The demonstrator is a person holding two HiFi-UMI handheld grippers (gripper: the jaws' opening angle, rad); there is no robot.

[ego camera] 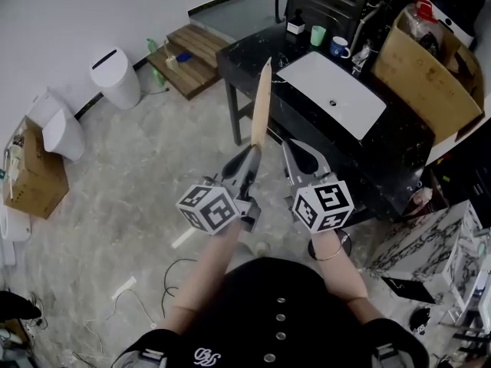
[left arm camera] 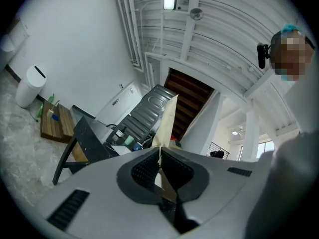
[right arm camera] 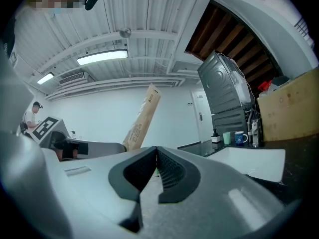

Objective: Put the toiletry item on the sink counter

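Observation:
A long, flat tan toiletry box (ego camera: 262, 102) stands upright, pinched at its lower end by my left gripper (ego camera: 255, 149), which is shut on it. In the left gripper view the box (left arm camera: 167, 121) rises from between the closed pads of the left gripper (left arm camera: 160, 152). Beside it my right gripper (ego camera: 287, 144) is shut with nothing in it; its pads meet in the right gripper view (right arm camera: 156, 150), where the box (right arm camera: 142, 117) leans at the left. The black sink counter (ego camera: 249, 56) with its white basin (ego camera: 331, 94) lies just beyond both grippers.
On the counter's far end stand a dark bottle (ego camera: 295, 23), a green cup (ego camera: 317, 35) and a blue mug (ego camera: 340, 48). A cardboard box (ego camera: 430, 75) sits to the right. A white bin (ego camera: 116, 77), a wooden step (ego camera: 188, 56) and cables are on the floor.

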